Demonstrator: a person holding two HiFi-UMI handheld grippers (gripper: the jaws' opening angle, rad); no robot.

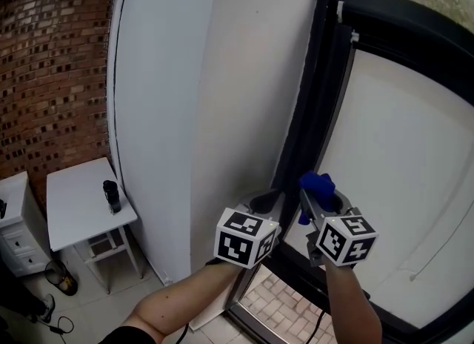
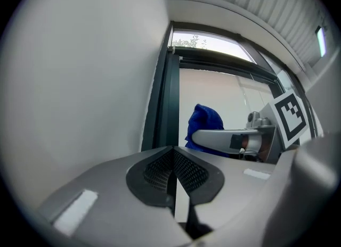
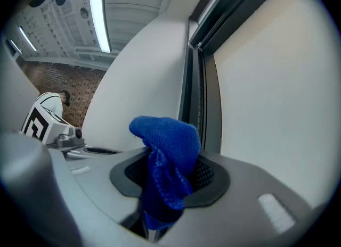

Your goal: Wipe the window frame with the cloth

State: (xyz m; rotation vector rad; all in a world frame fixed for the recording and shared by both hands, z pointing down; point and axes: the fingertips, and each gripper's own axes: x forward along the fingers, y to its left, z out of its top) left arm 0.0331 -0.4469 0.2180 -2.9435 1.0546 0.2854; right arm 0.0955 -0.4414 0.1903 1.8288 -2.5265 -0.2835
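Brick wall [image 1: 52, 61] fills the upper left of the head view, with a white wall [image 1: 185, 98] beside it and the dark window frame [image 1: 307, 127] running down from the top centre to the lower middle; a pale pane [image 1: 400, 172] takes up the right. At the lower left a small white table [image 1: 78, 205] bears a dark object [image 1: 112, 196]. Low in the centre the left gripper [image 1: 265, 202] points at the foot of the frame, and just to its right the right gripper [image 1: 320, 203] holds a blue cloth [image 1: 316, 185] up close to the frame; whether the cloth touches it cannot be told. In the left gripper view the jaws are pressed together with nothing between them, the frame rising in the middle, and the cloth [image 2: 205, 123] showing to the right of the frame above the other gripper's finger [image 2: 221, 138]. In the right gripper view the jaws pinch the cloth [image 3: 166, 150], which bunches up and folds over at centre frame, the dark frame [image 3: 198, 91] upright just behind it. A strip light [image 3: 99, 11] glows at the upper left.
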